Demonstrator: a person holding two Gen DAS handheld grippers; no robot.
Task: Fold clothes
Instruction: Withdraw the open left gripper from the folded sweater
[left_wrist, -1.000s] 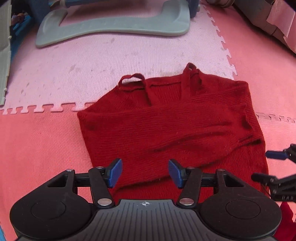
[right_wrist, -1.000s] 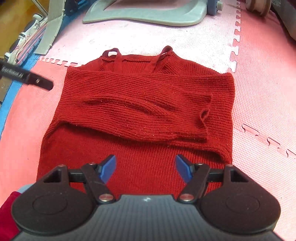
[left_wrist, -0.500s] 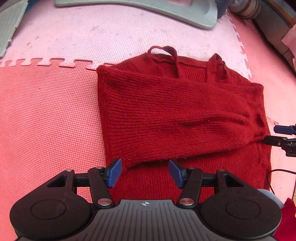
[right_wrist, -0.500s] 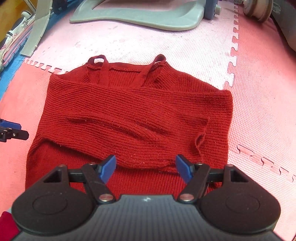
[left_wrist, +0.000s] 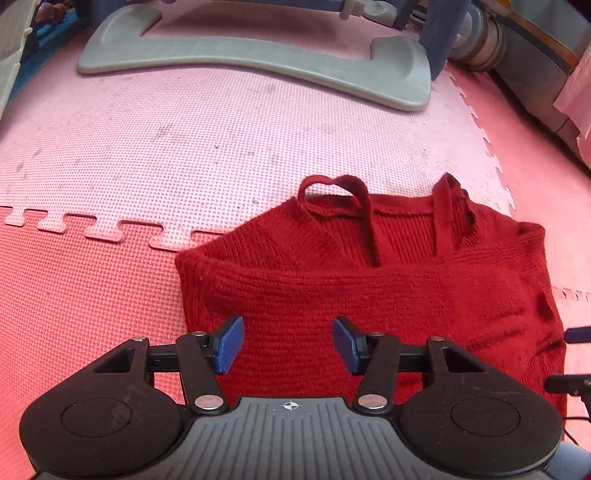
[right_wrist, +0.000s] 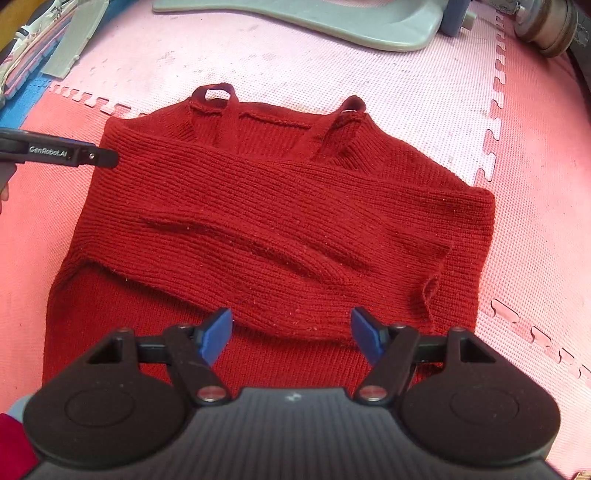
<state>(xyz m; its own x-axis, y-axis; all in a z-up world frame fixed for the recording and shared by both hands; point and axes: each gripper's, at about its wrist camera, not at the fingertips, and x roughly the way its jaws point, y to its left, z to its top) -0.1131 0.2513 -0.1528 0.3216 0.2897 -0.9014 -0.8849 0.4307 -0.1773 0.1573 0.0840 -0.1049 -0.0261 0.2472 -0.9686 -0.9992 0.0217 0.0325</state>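
- Sweater (right_wrist: 280, 221), dark red knit, is lying flat on the pink foam puzzle mat (right_wrist: 424, 92), straddling the seam where the paler tiles are meeting the redder ones.
- Its neckline with the two thin strap loops (right_wrist: 214, 92) is pointing away from both cameras, toward the grey curved plastic base (left_wrist: 258, 62) at the far edge of the mat; the hem is sitting nearest the grippers, so the long axis is running from near to far.
- The sleeves are lying folded across the chest, so a thick band of knit is crossing the body side to side, with a cuff opening (right_wrist: 430, 291) showing near the right edge.
- Left gripper (left_wrist: 288, 345) is tilting steeply down over the sweater's left edge near the shoulder corner. Its blue pads (left_wrist: 231, 345) are standing apart with nothing pinched between them, though the jaws have just been narrowing a bit. In the right wrist view one of its black fingers is poking in from the left, its tip just at the sweater's left shoulder; can't tell if it's touching.
- Right gripper (right_wrist: 291, 339) is pointing almost straight down over the lower middle of the sweater, jaws spread wide, gripping nothing, just knit visible underneath.
- A bit of another red fabric (right_wrist: 14, 446) is peeking in at the bottom left corner of the right wrist view.
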